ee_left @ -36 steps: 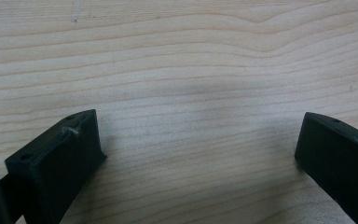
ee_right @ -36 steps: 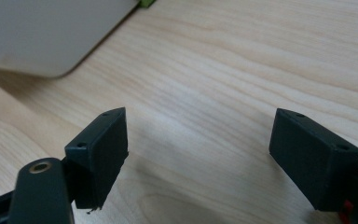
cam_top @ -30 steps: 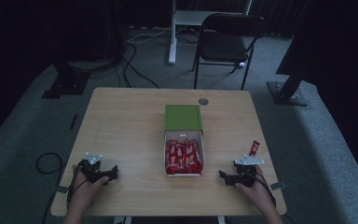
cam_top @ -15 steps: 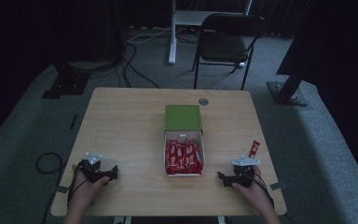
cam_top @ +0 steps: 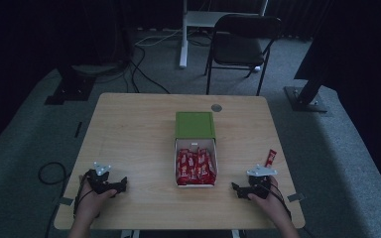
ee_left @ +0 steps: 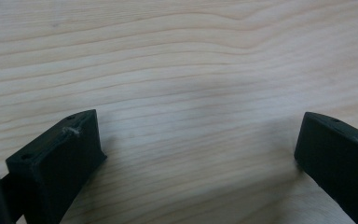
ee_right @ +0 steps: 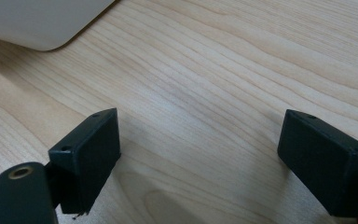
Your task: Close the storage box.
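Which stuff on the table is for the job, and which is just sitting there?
For the job:
- white box of red snack packets, green lid open
- loose red packet
- left gripper, right gripper, both open

Just sitting there:
- grey round cap in the table
- black folding chair

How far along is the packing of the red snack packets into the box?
Mostly done, it seems: the white box with its green lid open is packed with red packets. Nothing is in hand; the left claw and right claw rest open on the table. One loose packet remains.
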Demonstrator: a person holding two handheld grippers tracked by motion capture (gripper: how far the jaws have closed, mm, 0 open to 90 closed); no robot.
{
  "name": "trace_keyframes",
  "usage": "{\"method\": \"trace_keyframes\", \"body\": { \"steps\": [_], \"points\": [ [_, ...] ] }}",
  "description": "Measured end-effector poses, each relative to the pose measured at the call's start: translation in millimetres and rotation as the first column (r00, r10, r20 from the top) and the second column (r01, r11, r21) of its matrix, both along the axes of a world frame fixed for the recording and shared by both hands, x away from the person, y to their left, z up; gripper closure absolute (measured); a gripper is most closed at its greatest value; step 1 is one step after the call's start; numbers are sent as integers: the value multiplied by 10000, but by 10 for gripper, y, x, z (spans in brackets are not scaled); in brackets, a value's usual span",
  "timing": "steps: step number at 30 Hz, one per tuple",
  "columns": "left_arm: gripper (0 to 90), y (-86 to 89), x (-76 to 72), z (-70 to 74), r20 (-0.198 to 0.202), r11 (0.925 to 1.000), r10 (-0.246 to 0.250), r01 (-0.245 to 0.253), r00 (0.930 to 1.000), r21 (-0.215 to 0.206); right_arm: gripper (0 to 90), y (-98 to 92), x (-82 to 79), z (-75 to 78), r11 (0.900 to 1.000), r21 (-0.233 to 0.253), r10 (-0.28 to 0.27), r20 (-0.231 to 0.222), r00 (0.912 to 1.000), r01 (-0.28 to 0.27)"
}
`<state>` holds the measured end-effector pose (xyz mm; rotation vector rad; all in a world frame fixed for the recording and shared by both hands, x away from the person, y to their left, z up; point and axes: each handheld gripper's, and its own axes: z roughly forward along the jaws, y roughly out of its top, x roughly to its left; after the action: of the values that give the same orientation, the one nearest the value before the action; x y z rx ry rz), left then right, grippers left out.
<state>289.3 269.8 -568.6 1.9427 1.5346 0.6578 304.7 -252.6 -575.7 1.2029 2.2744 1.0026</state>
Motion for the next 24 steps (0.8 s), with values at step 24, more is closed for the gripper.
{"method": "trace_keyframes", "body": {
  "steps": [24],
  "points": [
    [12,-670,-102,287,637,9507,-3099,3099,9486,88,133,24,-76,320,9964,848,-47,539,9985,1]
  ]
}}
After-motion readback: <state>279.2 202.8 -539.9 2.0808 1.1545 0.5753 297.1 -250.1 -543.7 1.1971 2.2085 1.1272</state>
